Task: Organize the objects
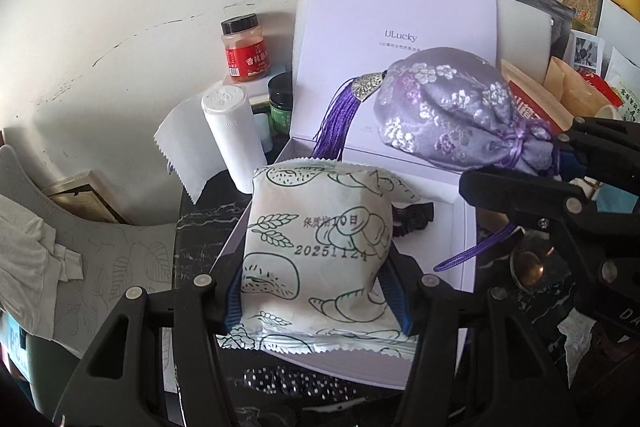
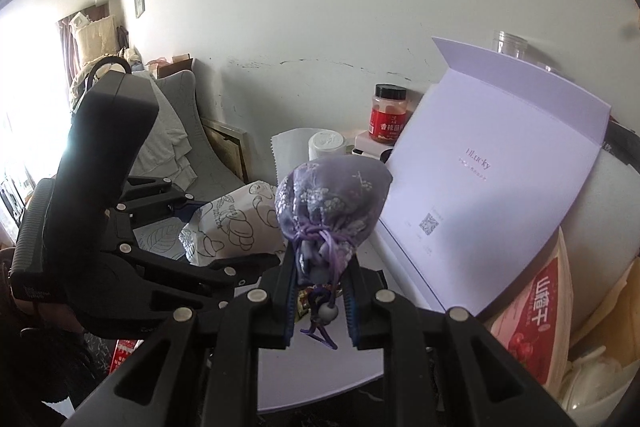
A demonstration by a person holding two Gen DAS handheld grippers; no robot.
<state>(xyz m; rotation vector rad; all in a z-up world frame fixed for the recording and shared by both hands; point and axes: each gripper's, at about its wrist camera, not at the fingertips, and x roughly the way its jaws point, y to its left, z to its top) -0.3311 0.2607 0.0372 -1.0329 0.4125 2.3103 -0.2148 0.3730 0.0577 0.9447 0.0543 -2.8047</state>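
Observation:
My left gripper [image 1: 316, 291] is shut on a white bread packet [image 1: 320, 247] printed with green pastry drawings and holds it over the front of an open white gift box [image 1: 460, 251]. My right gripper [image 2: 320, 291] is shut on the tied neck of a purple embroidered sachet pouch [image 2: 332, 203] and holds it above the box [image 2: 320, 379]. The pouch [image 1: 448, 107] with its purple tassel [image 1: 336, 123] hangs before the raised lid [image 1: 400, 11]. The packet also shows in the right wrist view [image 2: 232, 227], held by the left gripper [image 2: 216, 239]. A dark item [image 1: 412, 219] lies inside the box.
A paper towel roll [image 1: 232, 139], a red spice jar [image 1: 244, 47] and a green jar [image 1: 280, 103] stand left of the box by the wall. A red snack bag [image 2: 536, 315] and clutter lie right. A grey chair with cloth [image 1: 60, 259] is at left.

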